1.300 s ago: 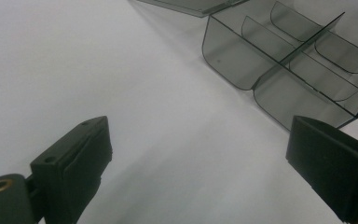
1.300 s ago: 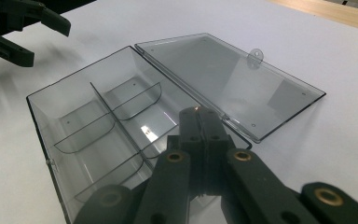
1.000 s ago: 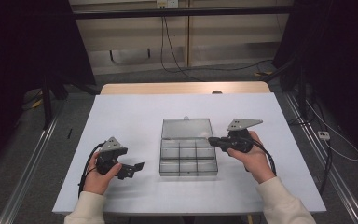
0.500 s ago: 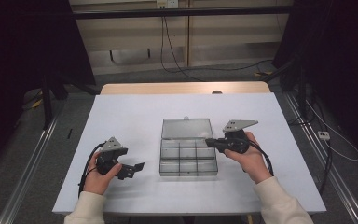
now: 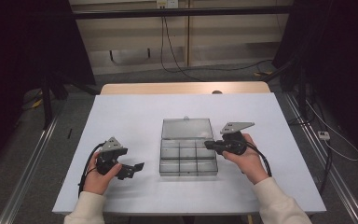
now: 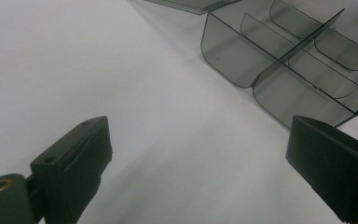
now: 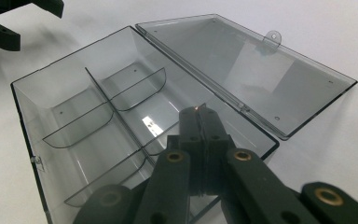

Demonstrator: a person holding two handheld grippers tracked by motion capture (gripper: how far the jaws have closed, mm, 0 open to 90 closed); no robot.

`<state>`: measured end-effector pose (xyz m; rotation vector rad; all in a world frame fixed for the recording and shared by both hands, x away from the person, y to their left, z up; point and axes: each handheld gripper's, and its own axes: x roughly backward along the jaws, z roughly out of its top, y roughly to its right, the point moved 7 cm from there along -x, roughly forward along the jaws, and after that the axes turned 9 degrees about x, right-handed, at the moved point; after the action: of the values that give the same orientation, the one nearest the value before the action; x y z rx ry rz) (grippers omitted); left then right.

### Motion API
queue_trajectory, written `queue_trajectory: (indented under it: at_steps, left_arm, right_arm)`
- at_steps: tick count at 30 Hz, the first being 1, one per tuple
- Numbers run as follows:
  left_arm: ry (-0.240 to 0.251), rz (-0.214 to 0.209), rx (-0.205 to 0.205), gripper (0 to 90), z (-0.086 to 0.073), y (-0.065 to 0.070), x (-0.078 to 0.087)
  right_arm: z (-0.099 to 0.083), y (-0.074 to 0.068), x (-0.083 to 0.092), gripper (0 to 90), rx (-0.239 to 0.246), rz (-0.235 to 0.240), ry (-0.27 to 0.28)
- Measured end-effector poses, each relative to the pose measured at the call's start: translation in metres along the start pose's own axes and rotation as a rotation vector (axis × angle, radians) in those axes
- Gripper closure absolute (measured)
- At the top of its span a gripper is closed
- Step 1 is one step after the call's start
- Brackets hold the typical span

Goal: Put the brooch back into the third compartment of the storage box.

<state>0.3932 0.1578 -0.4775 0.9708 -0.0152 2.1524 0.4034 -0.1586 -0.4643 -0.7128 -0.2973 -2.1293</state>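
1. One clear box (image 5: 188, 158) sits open at the middle of your white counter (image 5: 135, 116), its single lid (image 5: 187, 128) folded back flat on the far side.
2. Count the cells from the high view: six, in two rows of three, split by one long divider and curved cross walls.
3. Your right claw (image 5: 208, 144) is closed with nothing between its jaws; it hangs over the box's right edge, tips pointing in across the cells. In the right gripper view the two jaws (image 7: 199, 122) meet flat above the box floor, and whether they touch the box cannot be told.
4. Your left claw (image 5: 137, 167) stands open and grips nothing. It rests low over the counter to the left of the box, near it but apart.
5. In the left gripper view the two pads (image 6: 81, 158) are spread wide over bare counter, with the box corner (image 6: 279, 70) ahead and to the right.
6. Two hands, two claws, one box: your right hand (image 5: 244, 156) is beside the box's right wall, your left hand (image 5: 100, 175) near the counter's front left.
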Motion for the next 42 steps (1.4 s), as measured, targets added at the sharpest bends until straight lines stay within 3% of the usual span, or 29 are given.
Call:
queue_trajectory:
  at_steps: [23,42]
  left_arm:
    - [-0.010,-0.006,-0.004,6.7,-0.0010,0.0012,-0.0014]
    - [-0.017,-0.005,-0.005,6.7,-0.0016,0.0011,-0.0018]
  right_arm:
    - [-0.0072,-0.0015,-0.0082,89.8,0.002,0.002,-0.025]
    - [-0.0059,-0.0018,-0.0074,85.6,-0.015,0.005,-0.009]
